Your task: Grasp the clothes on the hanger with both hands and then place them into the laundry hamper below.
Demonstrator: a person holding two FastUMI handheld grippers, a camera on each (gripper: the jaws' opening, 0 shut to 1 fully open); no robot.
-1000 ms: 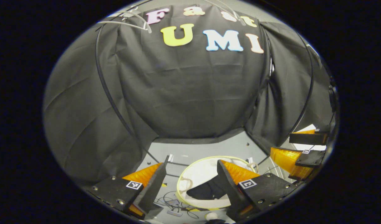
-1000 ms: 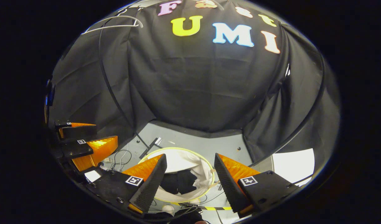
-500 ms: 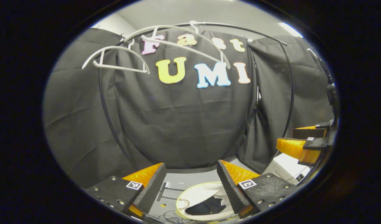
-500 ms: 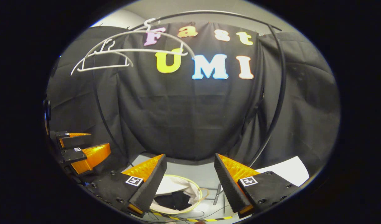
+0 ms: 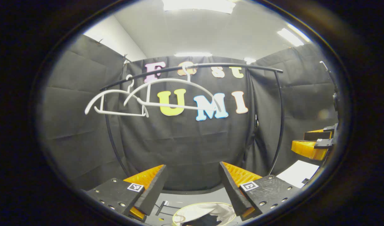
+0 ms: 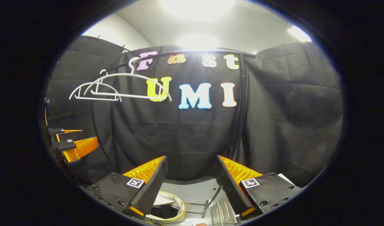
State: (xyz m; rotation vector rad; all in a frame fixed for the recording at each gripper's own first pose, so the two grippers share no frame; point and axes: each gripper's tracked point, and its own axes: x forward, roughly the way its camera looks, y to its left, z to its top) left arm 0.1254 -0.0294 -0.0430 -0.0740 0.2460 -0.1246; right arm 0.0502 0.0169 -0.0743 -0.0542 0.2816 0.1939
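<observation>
With both hangers bare on the rail (image 5: 192, 66) and a dark garment (image 6: 167, 212) lying inside the laundry hamper (image 6: 176, 208) on the floor, the task looks all but finished, judging from how things lie now; the clothes are down in the hamper, low between the fingers in the right gripper view, and a dark patch of them shows too in the hamper's mouth in the left gripper view, at the bottom edge. The left gripper (image 5: 192, 185) has its fingers spread wide with nothing between them, and the right gripper (image 6: 192, 182) likewise stands parted and empty; that fits a load already let go, since neither has cloth to keep hold of. Both point level at the booth's back wall, with the hamper beneath them, which I take as clearing the hamper's rim. The near hanger (image 5: 176, 94) and the far hanger (image 5: 116, 103) hang side by side from the rail, white and empty, overlapping in both views; they sit above the hamper, presumably so that a garment pulled off needs only to be lowered. A white sheet (image 5: 297, 172) lies on the floor at the right.
</observation>
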